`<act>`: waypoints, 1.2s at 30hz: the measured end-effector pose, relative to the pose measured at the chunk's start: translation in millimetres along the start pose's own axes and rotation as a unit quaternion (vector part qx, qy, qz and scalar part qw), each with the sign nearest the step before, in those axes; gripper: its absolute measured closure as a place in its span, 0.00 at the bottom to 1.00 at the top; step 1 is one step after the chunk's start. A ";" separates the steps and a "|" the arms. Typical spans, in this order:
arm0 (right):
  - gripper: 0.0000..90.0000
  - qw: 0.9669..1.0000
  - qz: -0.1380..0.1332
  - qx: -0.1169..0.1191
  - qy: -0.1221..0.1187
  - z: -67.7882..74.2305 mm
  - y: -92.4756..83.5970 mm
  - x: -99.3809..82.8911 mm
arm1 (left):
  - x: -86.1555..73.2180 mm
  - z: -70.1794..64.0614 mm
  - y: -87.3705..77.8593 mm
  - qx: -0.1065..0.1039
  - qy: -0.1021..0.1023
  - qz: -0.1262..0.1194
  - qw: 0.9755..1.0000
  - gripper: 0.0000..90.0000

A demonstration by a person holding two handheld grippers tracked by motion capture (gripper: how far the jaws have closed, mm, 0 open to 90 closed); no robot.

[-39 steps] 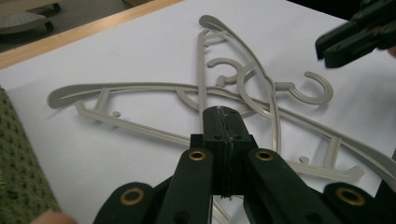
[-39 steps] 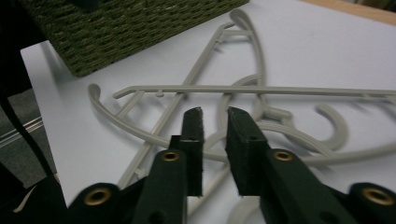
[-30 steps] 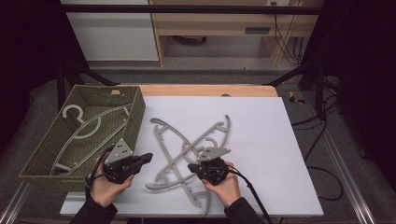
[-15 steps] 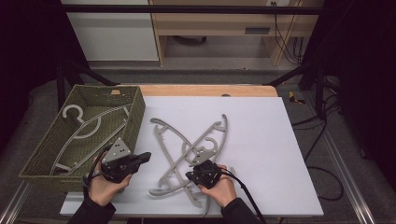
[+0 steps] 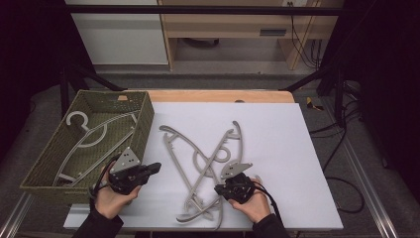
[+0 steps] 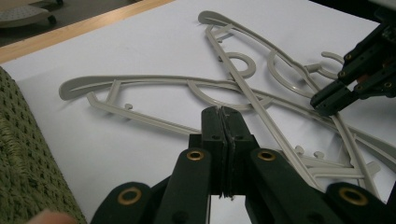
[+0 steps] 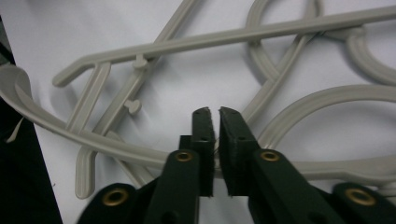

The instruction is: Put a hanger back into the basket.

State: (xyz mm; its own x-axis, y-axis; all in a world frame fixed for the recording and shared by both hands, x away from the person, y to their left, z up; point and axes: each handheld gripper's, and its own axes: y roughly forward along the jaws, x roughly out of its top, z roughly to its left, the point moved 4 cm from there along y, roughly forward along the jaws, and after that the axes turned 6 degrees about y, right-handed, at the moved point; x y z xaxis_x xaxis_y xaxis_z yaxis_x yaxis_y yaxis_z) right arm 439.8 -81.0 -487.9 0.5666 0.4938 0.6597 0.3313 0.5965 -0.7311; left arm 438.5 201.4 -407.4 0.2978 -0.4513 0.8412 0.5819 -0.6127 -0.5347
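Several grey plastic hangers [image 5: 166, 133] lie crossed on the white table top [image 5: 277, 148]. My left gripper [image 5: 156, 167] hovers beside the basket, left of the hangers, with its jaws pressed together and nothing in them [image 6: 222, 109]. My right gripper [image 5: 218, 189] sits low over the hangers' near ends. Its jaws [image 7: 214, 112] have just been opening and stand a narrow slit apart over a curved hanger arm [image 7: 280, 32], with nothing between them. From the left gripper view, the right gripper [image 6: 322, 103] reaches in over the hangers [image 6: 140, 79].
A green woven basket [image 5: 143, 124] stands at the table's left with one pale hanger [image 5: 94, 136] inside; its wall [image 6: 23, 154] is close beside my left gripper. The table's front edge runs just below both hands. Cables trail off to the right.
The right hand slid left, then back right along the hangers' near ends, and its jaws parted slightly. The left hand stayed where it was.
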 end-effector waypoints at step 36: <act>0.60 0.971 -0.007 -0.148 0.189 -88.1 1.9 9.0 | -0.5 -0.2 0.8 -0.004 0.004 0.001 1.000 0.97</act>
State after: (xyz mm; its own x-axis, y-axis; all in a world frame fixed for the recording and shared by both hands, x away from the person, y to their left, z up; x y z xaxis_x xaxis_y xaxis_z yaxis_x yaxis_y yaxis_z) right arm 512.0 -131.2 -498.7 0.7784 0.1852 0.5998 0.5117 0.3662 -0.7772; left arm 438.6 200.9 -408.2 0.2918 -0.4580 0.8397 0.5752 -0.6174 -0.5367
